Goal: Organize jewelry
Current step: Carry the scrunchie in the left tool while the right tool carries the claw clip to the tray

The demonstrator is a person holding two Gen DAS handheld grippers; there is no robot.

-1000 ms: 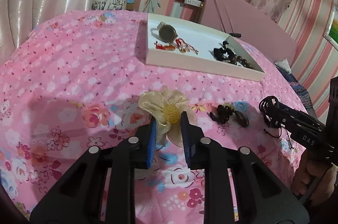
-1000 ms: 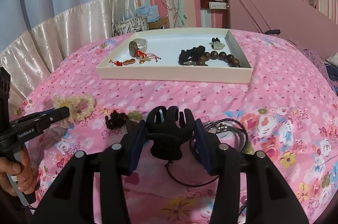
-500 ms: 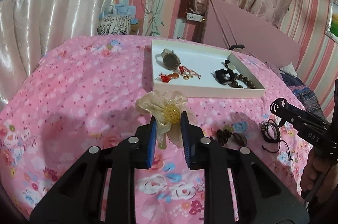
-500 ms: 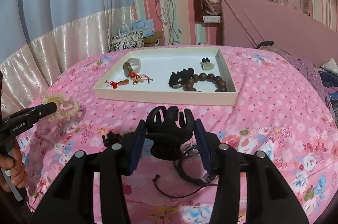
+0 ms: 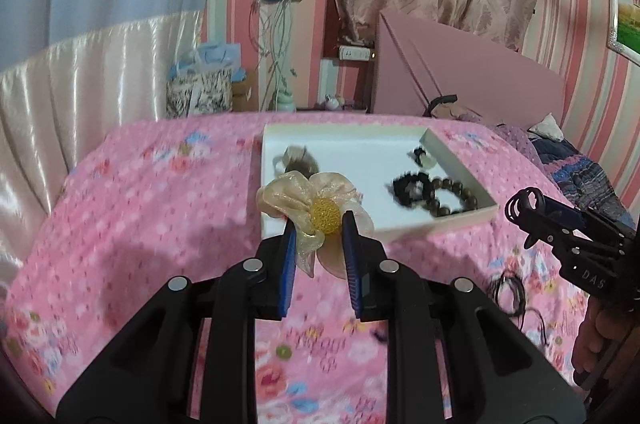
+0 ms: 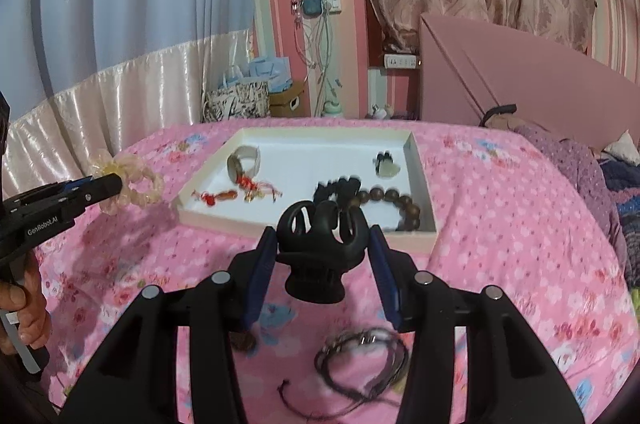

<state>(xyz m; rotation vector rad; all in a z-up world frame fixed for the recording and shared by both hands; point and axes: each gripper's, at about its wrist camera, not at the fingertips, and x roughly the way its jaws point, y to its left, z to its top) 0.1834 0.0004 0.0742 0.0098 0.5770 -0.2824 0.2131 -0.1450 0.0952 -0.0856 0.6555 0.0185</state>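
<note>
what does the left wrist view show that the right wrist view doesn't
Only the left wrist view shows the framed picture on the striped wall. Only the right wrist view shows the red knotted charms in the tray and a dark round bead on the bedspread. Both show the white shallow tray, the brown wooden bead bracelet, the cream fabric flower hair tie and the black plastic claw clip.

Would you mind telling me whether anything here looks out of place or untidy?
Yes: a tangled black cord and a small dark piece lie loose on the bedspread, outside the tray. Nothing looks spilled or damaged.
</note>
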